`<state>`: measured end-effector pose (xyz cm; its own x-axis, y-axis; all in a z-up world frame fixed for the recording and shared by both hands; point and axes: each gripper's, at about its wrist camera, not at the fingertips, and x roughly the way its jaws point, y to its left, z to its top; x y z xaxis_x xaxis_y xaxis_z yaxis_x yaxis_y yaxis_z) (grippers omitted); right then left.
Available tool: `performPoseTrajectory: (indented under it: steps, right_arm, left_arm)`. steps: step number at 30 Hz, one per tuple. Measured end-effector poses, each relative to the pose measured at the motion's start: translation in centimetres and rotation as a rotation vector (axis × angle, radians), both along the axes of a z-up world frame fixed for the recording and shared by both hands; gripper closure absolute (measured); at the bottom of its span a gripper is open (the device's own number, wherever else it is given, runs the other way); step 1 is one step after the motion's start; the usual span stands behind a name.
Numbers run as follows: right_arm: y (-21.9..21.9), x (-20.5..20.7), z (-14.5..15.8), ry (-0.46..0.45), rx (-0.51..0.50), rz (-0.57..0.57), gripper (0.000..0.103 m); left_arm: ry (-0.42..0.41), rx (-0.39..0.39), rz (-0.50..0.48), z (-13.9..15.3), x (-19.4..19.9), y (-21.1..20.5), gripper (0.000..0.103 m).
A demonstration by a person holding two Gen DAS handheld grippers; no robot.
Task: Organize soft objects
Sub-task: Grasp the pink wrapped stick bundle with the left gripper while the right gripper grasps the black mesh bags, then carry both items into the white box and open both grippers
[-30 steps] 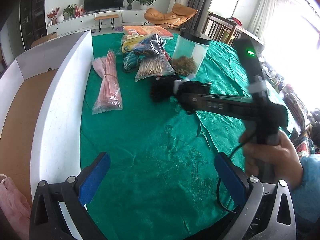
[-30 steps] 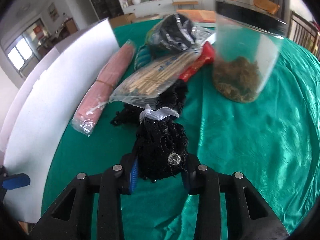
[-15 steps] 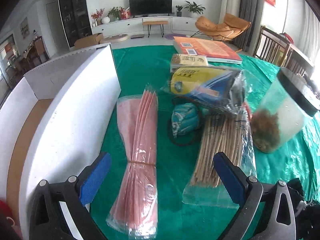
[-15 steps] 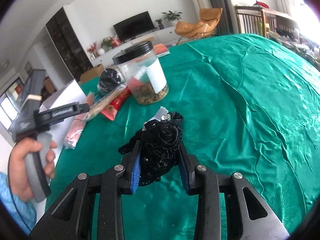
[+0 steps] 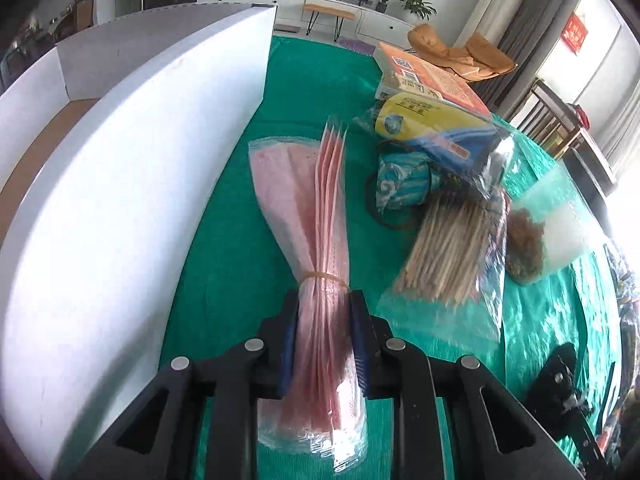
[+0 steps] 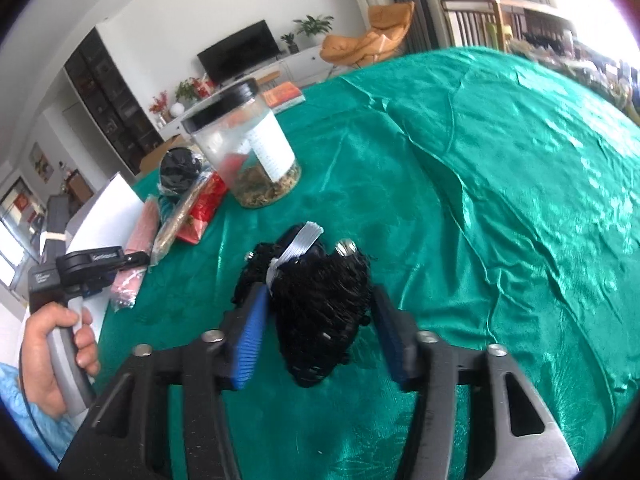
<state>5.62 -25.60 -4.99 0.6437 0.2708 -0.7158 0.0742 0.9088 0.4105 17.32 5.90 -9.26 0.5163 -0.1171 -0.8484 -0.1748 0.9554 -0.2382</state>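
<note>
A pink bundle of flat sheets (image 5: 320, 216) in a clear bag, tied with a rubber band, lies on the green tablecloth (image 5: 224, 240). My left gripper (image 5: 324, 304) is shut on its narrow lower part, just below the band. In the right wrist view, a black lacy fabric piece (image 6: 324, 308) with a grey ribbon rests on the cloth between the blue pads of my right gripper (image 6: 318, 296). Its jaws are opening, and a gap shows beside the right pad. The left gripper (image 6: 132, 258), held by a hand, shows at that view's left edge.
A white box wall (image 5: 140, 160) runs along the left of the bundle. To the right lie a teal pouch (image 5: 400, 184), a bag of wooden sticks (image 5: 448, 256), a yellow-blue packet (image 5: 432, 132), an orange book (image 5: 432, 76) and a black-lidded jar (image 6: 248, 152).
My left gripper moved over to the pink bundle and shut on it. My right gripper carried the black fabric away from the pile to bare cloth, and its jaws have spread apart.
</note>
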Motion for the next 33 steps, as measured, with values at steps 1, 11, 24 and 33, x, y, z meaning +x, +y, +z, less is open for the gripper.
performPoseTrajectory:
  steps: [1,11,24,33]
  right_arm:
    - [-0.5,0.1,-0.3,0.039,0.035,0.007,0.031]
    - [5.1,2.7,3.8,0.054,-0.404,0.448,0.025]
    - [13.8,1.2,13.1,-0.003,0.021,0.56,0.062]
    - [30.3,-1.3,15.1,0.001,0.247,0.851,0.023]
  left_arm:
    - [0.0,-0.007,-0.018,0.3,-1.2,-0.3,0.08]
    - [-0.047,-0.04,-0.191,3.7,-9.1,-2.9,0.08]
    - [-0.28,0.017,-0.006,16.6,-18.6,12.2,0.079]
    - [-0.193,0.341,0.323,14.2,-23.4,21.2,0.0]
